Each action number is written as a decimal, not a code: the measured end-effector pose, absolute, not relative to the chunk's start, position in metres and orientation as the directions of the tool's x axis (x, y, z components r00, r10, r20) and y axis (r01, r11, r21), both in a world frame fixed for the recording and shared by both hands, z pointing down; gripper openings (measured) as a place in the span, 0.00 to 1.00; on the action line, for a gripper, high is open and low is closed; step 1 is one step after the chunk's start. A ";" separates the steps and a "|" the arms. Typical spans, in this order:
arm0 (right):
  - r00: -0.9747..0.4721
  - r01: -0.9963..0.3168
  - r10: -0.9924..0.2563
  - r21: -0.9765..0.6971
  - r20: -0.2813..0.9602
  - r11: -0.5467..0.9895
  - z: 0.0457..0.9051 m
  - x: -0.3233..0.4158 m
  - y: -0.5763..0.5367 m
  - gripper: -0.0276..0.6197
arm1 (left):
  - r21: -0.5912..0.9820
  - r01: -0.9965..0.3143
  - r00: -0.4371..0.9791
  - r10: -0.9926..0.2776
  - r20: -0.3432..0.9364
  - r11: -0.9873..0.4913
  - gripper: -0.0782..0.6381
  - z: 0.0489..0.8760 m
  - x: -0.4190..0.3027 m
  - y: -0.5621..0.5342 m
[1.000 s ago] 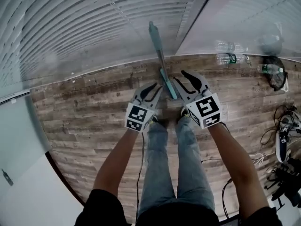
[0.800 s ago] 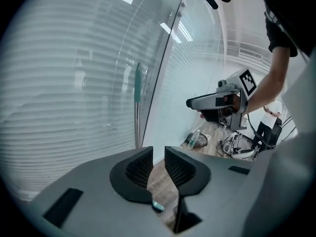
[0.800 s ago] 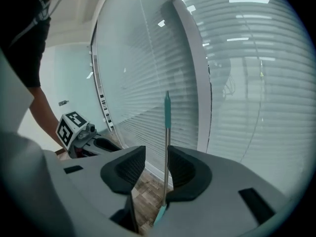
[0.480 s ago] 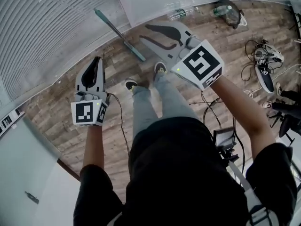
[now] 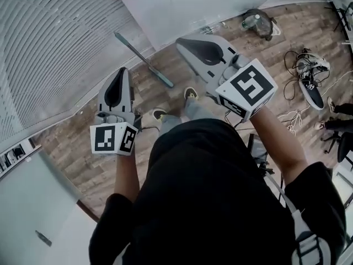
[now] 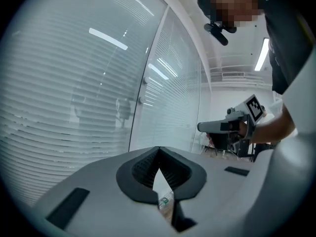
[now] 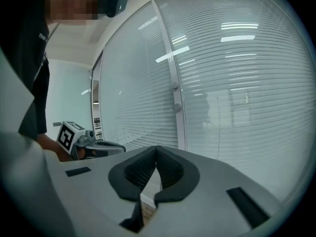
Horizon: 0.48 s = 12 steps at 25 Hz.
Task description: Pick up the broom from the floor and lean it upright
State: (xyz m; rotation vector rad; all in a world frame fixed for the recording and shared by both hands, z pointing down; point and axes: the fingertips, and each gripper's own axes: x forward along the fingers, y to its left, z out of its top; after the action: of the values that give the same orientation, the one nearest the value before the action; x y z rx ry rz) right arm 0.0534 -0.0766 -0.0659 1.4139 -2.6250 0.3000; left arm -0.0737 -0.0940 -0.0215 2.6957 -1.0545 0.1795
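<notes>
The teal-handled broom (image 5: pixel 142 58) stands slanted, its lower end on the wood floor and its upper end against the glass wall with blinds (image 5: pixel 49 48). Neither gripper touches it. In the head view my left gripper (image 5: pixel 122 70) is held high, right of the broom and well above the floor, jaws closed pad to pad on nothing. My right gripper (image 5: pixel 181 41) is also raised, jaws closed and empty. The left gripper view shows its own tips (image 6: pixel 159 149) meeting and the right gripper (image 6: pixel 222 126) beyond. The right gripper view shows shut tips (image 7: pixel 156 148) facing the blinds.
The person's shoes (image 5: pixel 190 93) stand just behind the broom's lower end. A dark bag with bottles (image 5: pixel 259 21) lies at the far wall. Loose shoes (image 5: pixel 309 87) and cables (image 5: pixel 292 115) clutter the floor at right. A white door (image 5: pixel 33 203) is at lower left.
Both grippers have risen from floor level beside the broom to chest height. Their jaws went from open to shut. The broom stays leaning against the wall.
</notes>
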 end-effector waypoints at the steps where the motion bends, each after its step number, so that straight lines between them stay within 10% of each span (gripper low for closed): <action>1: -0.545 -0.837 -0.806 -0.096 0.230 0.539 -0.069 0.057 -0.071 0.07 | 0.193 -0.684 0.729 -0.656 0.195 -0.703 0.14 -0.025 -0.074 -0.090; 12: -0.531 -0.847 -0.835 -0.050 0.146 0.529 -0.107 0.079 -0.078 0.07 | 0.141 -0.703 0.711 -0.692 0.125 -0.697 0.14 -0.069 -0.068 -0.102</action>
State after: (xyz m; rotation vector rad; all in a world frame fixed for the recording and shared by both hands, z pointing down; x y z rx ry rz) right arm 0.0787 -0.0779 -0.1071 1.4651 -2.6552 0.1738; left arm -0.0684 -0.1022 -0.0694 2.7382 -1.1272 0.0922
